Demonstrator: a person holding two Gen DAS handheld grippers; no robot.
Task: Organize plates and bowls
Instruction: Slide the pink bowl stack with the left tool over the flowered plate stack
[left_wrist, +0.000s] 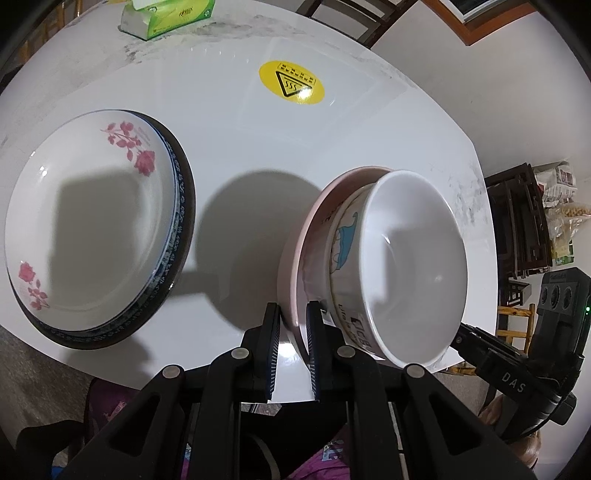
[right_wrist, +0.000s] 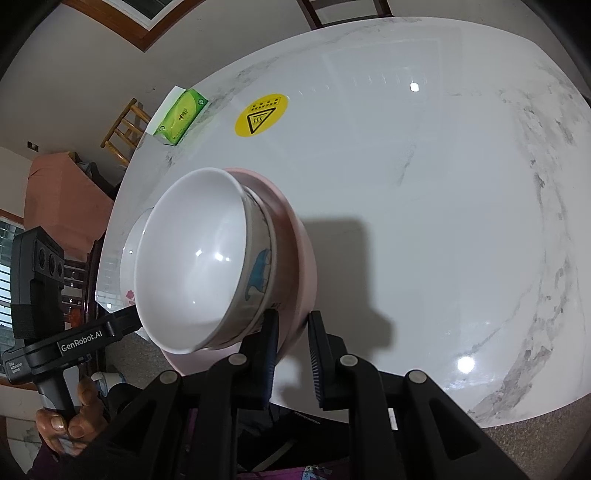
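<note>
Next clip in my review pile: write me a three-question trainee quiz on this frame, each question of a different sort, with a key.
1. True or false: the white bowl sits inside the pink bowl.
2. Multiple choice: what lies under the rose-patterned plate? A) a dark blue-rimmed plate B) the tissue box C) the yellow sticker
3. Fill in: both the left claw and the right claw straddle the rim of the ____ bowl.

Key: 1 true; 2 A, the dark blue-rimmed plate; 3 pink.
</note>
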